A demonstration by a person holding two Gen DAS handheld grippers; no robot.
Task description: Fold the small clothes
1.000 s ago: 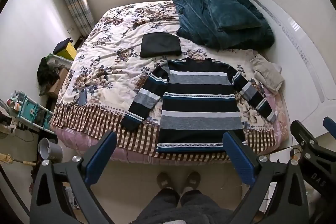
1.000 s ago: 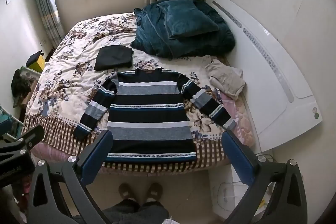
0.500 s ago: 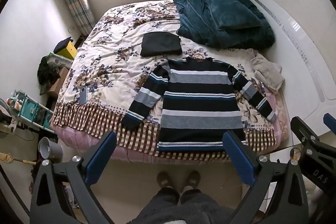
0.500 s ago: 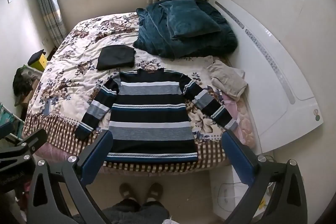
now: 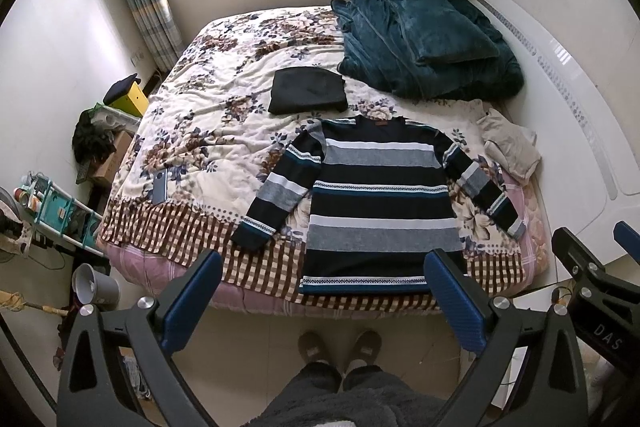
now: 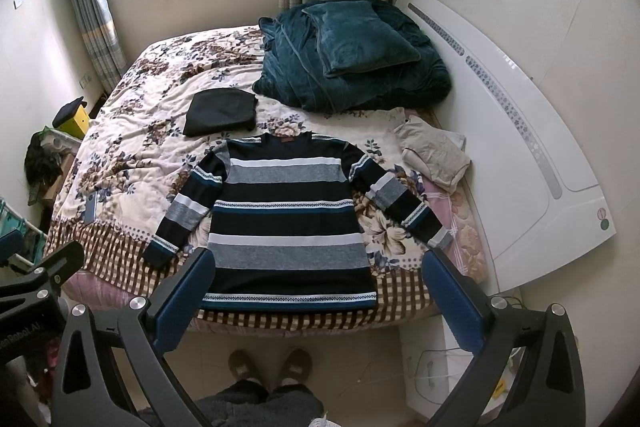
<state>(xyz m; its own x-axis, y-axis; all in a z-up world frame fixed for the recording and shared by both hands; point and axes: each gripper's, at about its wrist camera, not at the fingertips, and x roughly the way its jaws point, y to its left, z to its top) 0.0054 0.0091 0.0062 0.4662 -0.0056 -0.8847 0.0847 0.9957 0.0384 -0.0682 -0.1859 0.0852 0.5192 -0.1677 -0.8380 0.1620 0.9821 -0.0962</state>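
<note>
A striped sweater [image 5: 380, 199] in black, grey, white and teal lies flat on the bed, sleeves spread, hem at the near edge; it also shows in the right wrist view [image 6: 288, 219]. A folded black garment [image 5: 307, 90] lies beyond its collar, also in the right wrist view [image 6: 221, 111]. A crumpled beige garment [image 5: 510, 147] lies at the right, also in the right wrist view [image 6: 434, 155]. My left gripper [image 5: 324, 275] is open and empty, held above the floor in front of the bed. My right gripper [image 6: 318, 275] is open and empty there too.
The bed [image 5: 208, 131] has a floral cover. A teal blanket with a pillow [image 5: 424, 43] lies at the far right by the white headboard [image 5: 568, 115]. A phone [image 5: 161, 187] lies at the bed's left. A bin [image 5: 94, 285] and clutter stand on the floor left. My feet [image 5: 340, 347] are below.
Both views have shifted only slightly; the sweater sits a little higher in frame. Nothing on the bed has moved, and both grippers stay open.
</note>
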